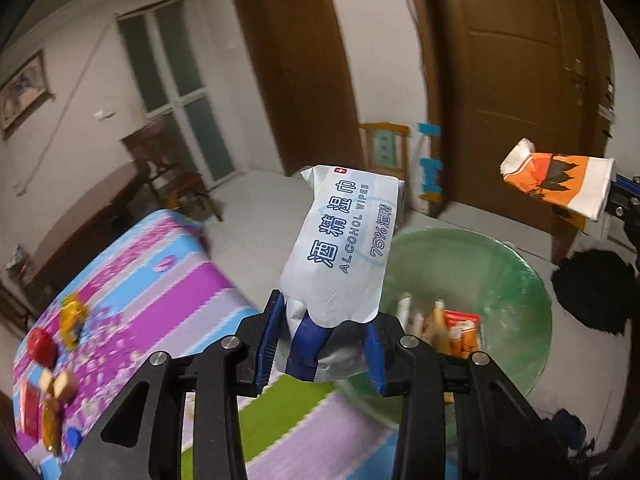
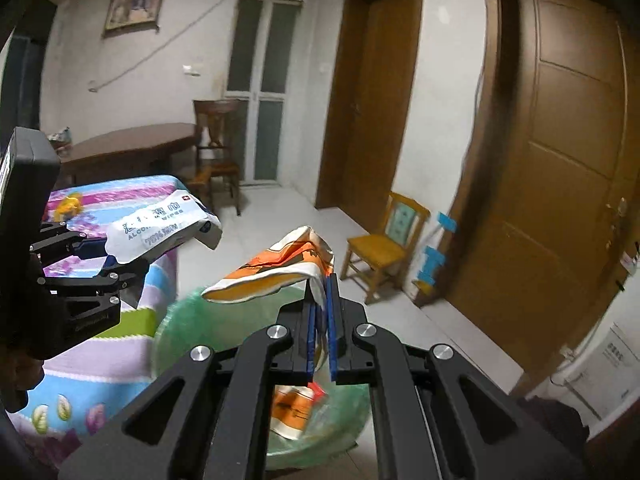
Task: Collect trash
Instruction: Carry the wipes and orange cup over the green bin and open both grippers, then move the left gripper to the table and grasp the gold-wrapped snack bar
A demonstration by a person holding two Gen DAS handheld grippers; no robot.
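Two handheld grippers carry trash toward a green-lined bin (image 1: 500, 272) on the floor.

The left gripper (image 1: 324, 344) has its blue fingers (image 1: 270, 340) partly closed, pinching the lower end of a white pack of alcohol wipes (image 1: 340, 248). The pack stands up and away from the fingers, its printed face toward the camera. It looks light and soft: the film wrinkles and folds where the fingers squeeze it, and the far end sags a little in the right wrist view. Smooth plastic film is probably slippery, so a hold well in from the edge, as here, seems safer than a hold on a corner.

The right gripper (image 2: 320, 312) has its fingers pressed together on the white edge of an orange and white wrapper (image 2: 276, 268). The wrapper bends over to the left of the fingers and droops above the bin's rim. It appears thin, limp and nearly weightless, and only a narrow strip is caught, so it could slip out if shaken.

The bin lies below and just beyond both pairs of fingers, with orange and white packets (image 1: 460, 328) already inside.

To the left of the left fingers a bench with a striped, flowery cover (image 1: 132, 292) bears more small wrappers and a red round thing (image 1: 40, 348); blur makes them hard to identify. How deep the bin is cannot be seen, as the grippers block its near side. A dark shape (image 1: 592, 288) on the floor right of the bin is unclear.
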